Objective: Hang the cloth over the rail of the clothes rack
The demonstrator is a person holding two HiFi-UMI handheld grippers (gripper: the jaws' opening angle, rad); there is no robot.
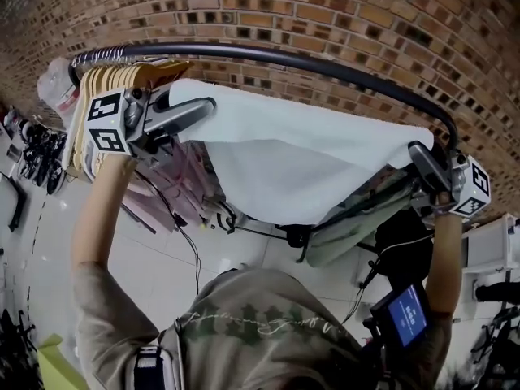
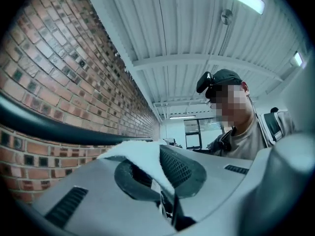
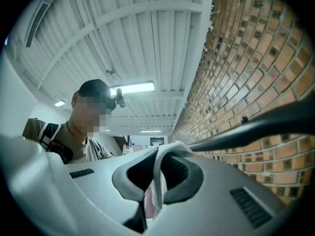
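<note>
I've got the L gripper (image 1: 207, 104) clenched on one top corner of the white cloth (image 1: 301, 161) and the R gripper (image 1: 416, 151) clamped on the other, w/ fabric pinched btwn each pair of jaws. Cloth's stretched btwn them, sagging in the middle, top edge just below the black rail (image 1: 325, 62) in head view, not over it yet. Wooden hangers (image 1: 122, 75) bunch at the rail's left end, brick wall (image 1: 366, 23) behind.

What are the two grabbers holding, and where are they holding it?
Both hold the white cloth. The left gripper pinches its left corner and the right gripper its right corner. It is not yet over the rail.
</note>
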